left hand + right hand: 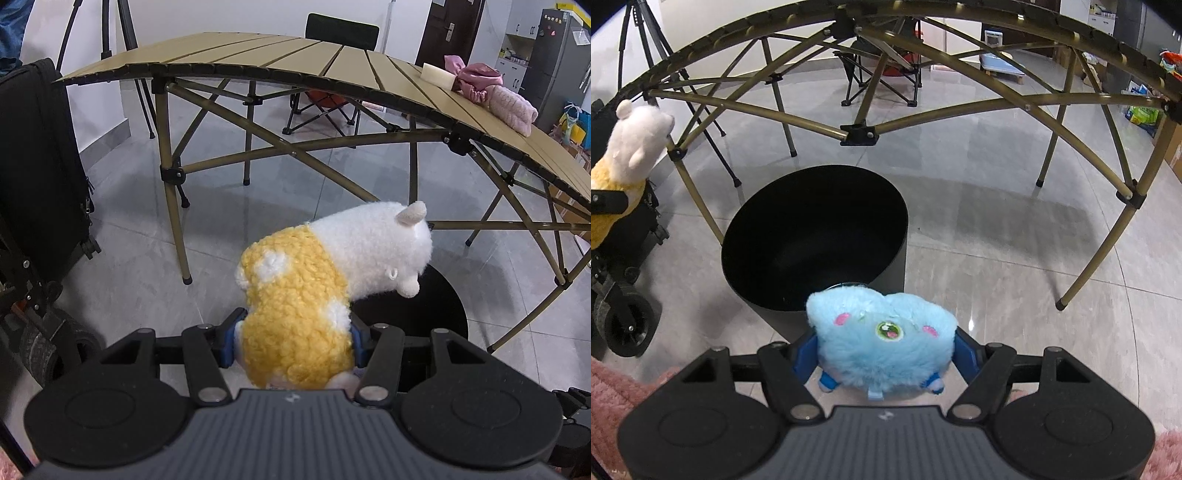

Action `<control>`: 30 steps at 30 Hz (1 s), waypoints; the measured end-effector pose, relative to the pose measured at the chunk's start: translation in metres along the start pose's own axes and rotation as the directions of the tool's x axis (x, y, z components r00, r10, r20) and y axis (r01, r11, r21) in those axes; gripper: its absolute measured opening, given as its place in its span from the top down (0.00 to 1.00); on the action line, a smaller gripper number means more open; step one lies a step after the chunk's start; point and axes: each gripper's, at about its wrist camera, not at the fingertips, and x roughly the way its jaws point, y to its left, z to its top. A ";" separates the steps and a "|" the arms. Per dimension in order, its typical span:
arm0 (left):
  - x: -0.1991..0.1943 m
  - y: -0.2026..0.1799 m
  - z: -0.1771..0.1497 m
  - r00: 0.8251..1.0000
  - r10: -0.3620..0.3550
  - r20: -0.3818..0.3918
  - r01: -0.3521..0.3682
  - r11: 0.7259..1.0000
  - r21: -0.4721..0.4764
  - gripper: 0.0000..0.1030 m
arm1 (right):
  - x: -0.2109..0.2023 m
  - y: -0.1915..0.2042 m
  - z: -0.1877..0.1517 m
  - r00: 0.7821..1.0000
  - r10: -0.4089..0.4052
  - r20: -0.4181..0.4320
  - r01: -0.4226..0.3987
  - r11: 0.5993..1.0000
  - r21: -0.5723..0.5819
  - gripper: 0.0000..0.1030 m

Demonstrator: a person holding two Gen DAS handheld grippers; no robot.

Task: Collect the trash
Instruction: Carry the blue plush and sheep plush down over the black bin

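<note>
Between left fingers (236, 341), yellow plush (295, 314)

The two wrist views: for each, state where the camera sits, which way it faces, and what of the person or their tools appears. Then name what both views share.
Left wrist: sits on the left gripper, facing forward and down over the yellow-and-white plush it clamps, toward the folding table.
Right wrist: sits on the right gripper, facing down at the black bin, clamping the blue plush; pink sleeves show.
Shared: bin, table frame, yellow-and-white plush.
</note>
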 end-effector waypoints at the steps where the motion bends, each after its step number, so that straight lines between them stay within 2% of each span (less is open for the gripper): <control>1: 0.000 0.000 0.000 1.000 0.000 -0.001 0.000 1.000 -0.001 0.46 | 0.000 0.000 0.000 1.000 0.000 -0.002 0.000 1.000 0.000 0.31; 15: 0.014 0.011 0.007 0.999 0.013 -0.031 -0.015 0.999 -0.048 0.46 | 0.008 0.002 0.014 1.000 0.001 -0.024 -0.001 1.000 0.000 0.31; 30: 0.022 0.032 0.017 0.999 0.022 -0.041 -0.026 0.994 -0.110 0.46 | 0.029 0.024 0.061 1.000 0.014 -0.014 -0.015 0.997 -0.071 0.31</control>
